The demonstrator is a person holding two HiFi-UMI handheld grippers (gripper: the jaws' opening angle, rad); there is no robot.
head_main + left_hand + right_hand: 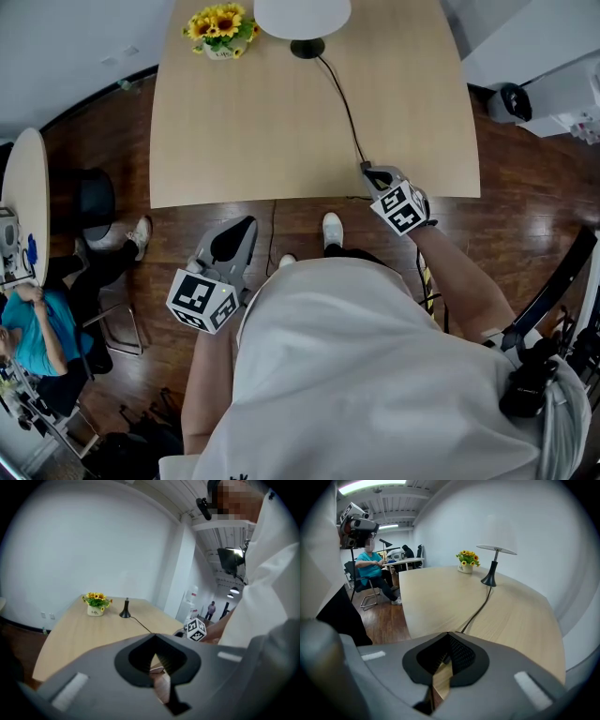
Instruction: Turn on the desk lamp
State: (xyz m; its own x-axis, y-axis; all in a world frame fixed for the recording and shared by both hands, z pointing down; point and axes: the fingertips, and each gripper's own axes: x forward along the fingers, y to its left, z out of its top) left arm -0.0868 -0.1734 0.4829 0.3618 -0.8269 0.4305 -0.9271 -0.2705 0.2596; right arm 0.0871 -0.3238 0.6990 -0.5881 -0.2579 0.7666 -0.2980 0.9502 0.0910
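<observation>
Desk lamp at the far edge of the table

The desk lamp (302,16) stands upright at the middle of the table's (244,131) far edge. It has a wide, round white shade on a thin dark stem that rises from a small black cone-shaped base. Whether the shade is lit cannot be told. Its black cord (339,98) leaves the base and lies loosely curved across the tabletop, running to the table's near edge.

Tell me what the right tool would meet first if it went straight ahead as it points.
Probably the bare tabletop beside the lamp cord, well short of the lamp base; depth is hard to judge.
</observation>
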